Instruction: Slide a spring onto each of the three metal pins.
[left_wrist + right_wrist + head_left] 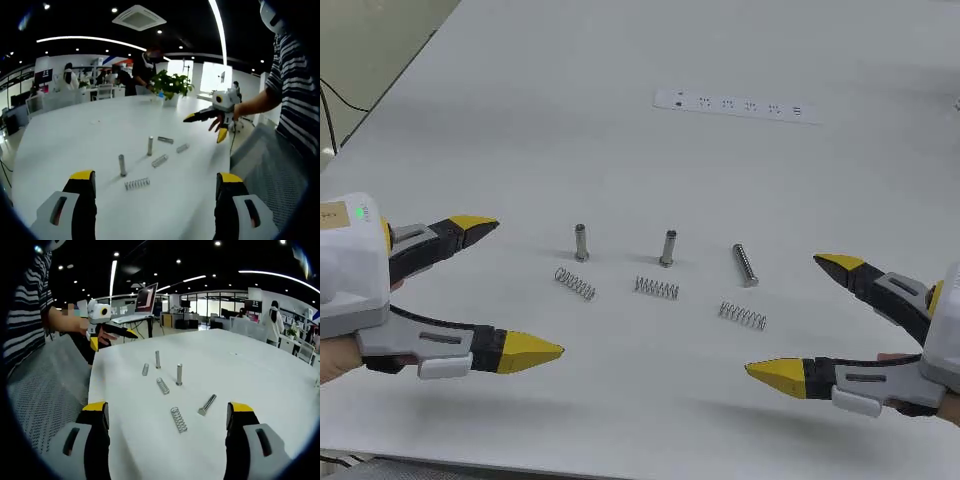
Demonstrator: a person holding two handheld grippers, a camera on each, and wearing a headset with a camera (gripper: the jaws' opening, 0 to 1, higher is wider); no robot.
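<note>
On the white table (620, 120) I see three pins in a row: the left pin (581, 242) and middle pin (667, 248) stand upright, and the right pin (745, 265) lies flat. At about 6 o'clock of each lies a loose spring: left spring (575, 283), middle spring (656, 288), right spring (742, 316). My left gripper (528, 286) hovers at 9 o'clock of the row, jaws wide and empty. My right gripper (782, 314) hovers at 3 o'clock, equally wide. A power strip (736, 105) lies at 12 o'clock, well apart.

You are in an open-plan office: your white bench (65, 135) sits under recessed ceiling lights (115, 10) and a ceiling air unit (139, 18), with a potted plant (173, 84), a screen (148, 296) and other people (70, 77) at desks around you.
</note>
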